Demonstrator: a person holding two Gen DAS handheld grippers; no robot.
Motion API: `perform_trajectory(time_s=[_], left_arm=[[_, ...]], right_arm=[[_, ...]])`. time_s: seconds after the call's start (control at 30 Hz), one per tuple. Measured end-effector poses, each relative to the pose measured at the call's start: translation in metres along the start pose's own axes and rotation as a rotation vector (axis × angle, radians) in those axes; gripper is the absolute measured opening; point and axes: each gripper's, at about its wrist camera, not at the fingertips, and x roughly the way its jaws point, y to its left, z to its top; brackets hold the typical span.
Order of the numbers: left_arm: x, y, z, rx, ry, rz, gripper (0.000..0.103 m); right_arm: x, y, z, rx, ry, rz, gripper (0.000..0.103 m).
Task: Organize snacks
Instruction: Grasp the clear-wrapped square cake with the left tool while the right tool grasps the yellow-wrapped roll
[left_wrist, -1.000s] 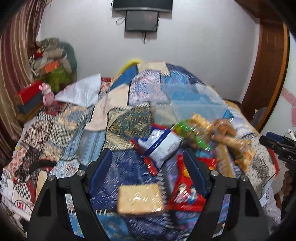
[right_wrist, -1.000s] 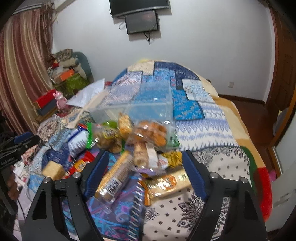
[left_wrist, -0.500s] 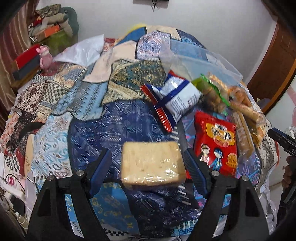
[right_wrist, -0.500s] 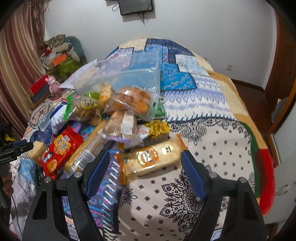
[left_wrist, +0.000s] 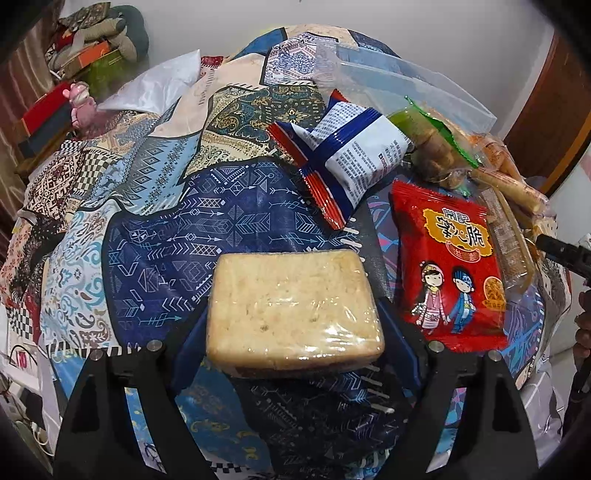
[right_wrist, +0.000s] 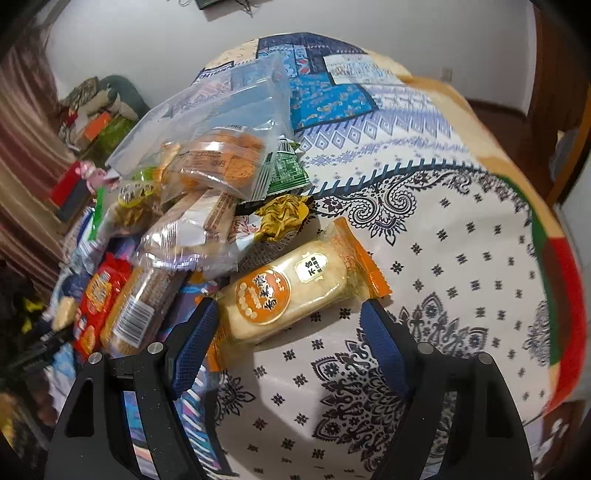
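Both hand-held grippers spread wide over snacks on the bed.
The left hand-held gripper (left_wrist: 293, 332) brackets the wrapped cake block (left_wrist: 291, 308), its long axis crosswise; the right hand-held gripper (right_wrist: 286, 332) straddles the orange pastry pack (right_wrist: 295, 284) lying diagonally, neither gripped.

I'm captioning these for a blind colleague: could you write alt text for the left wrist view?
The left gripper, open, straddles a pale plastic-wrapped cake block lying on a patterned blue quilt. To the right lies a red snack bag, with a white-and-blue packet behind it.

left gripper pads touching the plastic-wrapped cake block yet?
Cannot tell. In the left wrist view the wrapped cake block sits between the left gripper pads and overlaps both, hiding any gap.
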Motion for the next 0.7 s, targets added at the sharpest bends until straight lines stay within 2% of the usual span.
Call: perform_trajectory(time_s=[0.3, 0.53, 0.7], left_arm=[[0.000, 0.002, 0.002, 0.007, -0.022, 0.002, 0.081], [-0.007, 0.000, 0.004, 0.013, -0.044, 0.016, 0.080], [-0.016, 0.001, 0.006, 0.013, -0.063, 0.019, 0.080]], right_arm=[[0.007, 0.006, 0.010, 0.046, -0.002, 0.019, 0.076], [0.010, 0.007, 0.010, 0.027, 0.006, -0.026, 0.049], [0.003, -0.008, 0.007, 0.043, 0.006, 0.006, 0.039]])
